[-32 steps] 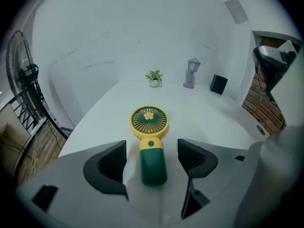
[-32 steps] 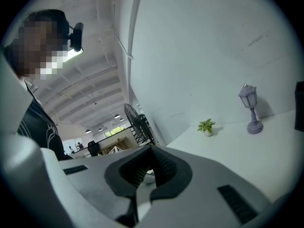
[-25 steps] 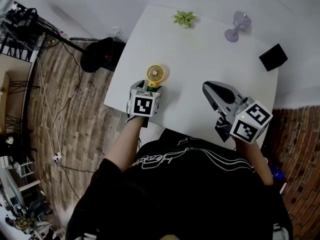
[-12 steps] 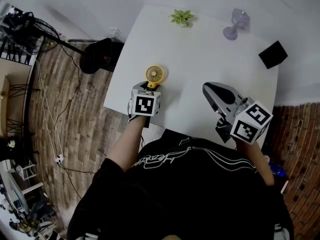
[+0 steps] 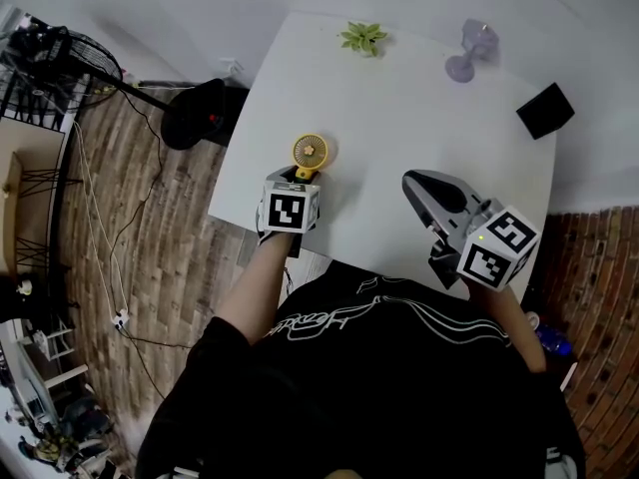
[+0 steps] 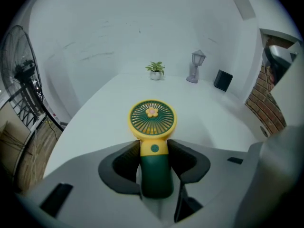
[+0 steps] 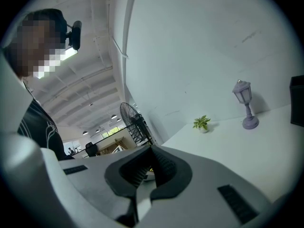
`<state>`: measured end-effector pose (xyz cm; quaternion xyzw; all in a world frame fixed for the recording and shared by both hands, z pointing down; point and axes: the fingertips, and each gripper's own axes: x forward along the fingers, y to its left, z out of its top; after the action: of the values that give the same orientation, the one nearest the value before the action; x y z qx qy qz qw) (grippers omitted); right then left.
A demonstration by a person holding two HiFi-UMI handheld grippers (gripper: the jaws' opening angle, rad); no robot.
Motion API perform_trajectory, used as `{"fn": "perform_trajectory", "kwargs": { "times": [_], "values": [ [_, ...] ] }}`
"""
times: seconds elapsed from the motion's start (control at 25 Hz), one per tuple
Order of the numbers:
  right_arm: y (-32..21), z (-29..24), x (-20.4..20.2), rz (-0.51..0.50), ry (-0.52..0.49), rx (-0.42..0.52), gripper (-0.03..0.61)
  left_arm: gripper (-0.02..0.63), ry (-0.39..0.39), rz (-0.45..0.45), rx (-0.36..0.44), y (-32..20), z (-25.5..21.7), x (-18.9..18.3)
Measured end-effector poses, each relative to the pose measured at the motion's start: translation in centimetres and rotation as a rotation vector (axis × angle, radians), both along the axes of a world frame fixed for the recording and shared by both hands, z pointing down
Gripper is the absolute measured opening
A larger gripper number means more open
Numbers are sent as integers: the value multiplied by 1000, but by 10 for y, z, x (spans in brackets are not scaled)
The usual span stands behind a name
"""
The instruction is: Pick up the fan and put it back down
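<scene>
A small hand fan (image 5: pixel 310 152) with a yellow round head and a dark green handle lies on the white table (image 5: pixel 399 98) near its left front corner. In the left gripper view the fan (image 6: pixel 152 120) points away from me, its handle between my two dark pads. My left gripper (image 5: pixel 298 176) has just been closing, and its pads now press both sides of the handle (image 6: pixel 154 170). My right gripper (image 5: pixel 414 183) hovers over the table's right front part, away from the fan, jaws together with nothing in them (image 7: pixel 151 160).
At the table's far edge stand a small potted plant (image 5: pixel 363 37) and a lilac lantern-shaped lamp (image 5: pixel 473 52). A black box (image 5: pixel 545 111) sits at the right edge. A pedestal fan (image 5: pixel 60 58) and cables stand on the wooden floor to the left.
The left gripper's jaws have drawn in around the fan's handle. Both hands and the fan stay where they were.
</scene>
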<state>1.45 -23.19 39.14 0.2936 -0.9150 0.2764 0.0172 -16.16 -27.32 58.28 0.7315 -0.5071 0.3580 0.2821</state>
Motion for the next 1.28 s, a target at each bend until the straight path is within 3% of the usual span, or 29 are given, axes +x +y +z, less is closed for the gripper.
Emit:
{"fn": "perform_trajectory", "kwargs": {
  "times": [0.36, 0.64, 1.28],
  "values": [
    [2, 3, 3, 1, 2, -5, 0, 198, 33, -51, 29, -1, -6, -2],
    [7, -1, 5, -2, 5, 7, 0, 198, 56, -67, 95, -4, -31, 2],
    [44, -26, 23, 18, -11, 78, 0, 198, 283, -103, 273, 34, -135, 32]
  ]
}}
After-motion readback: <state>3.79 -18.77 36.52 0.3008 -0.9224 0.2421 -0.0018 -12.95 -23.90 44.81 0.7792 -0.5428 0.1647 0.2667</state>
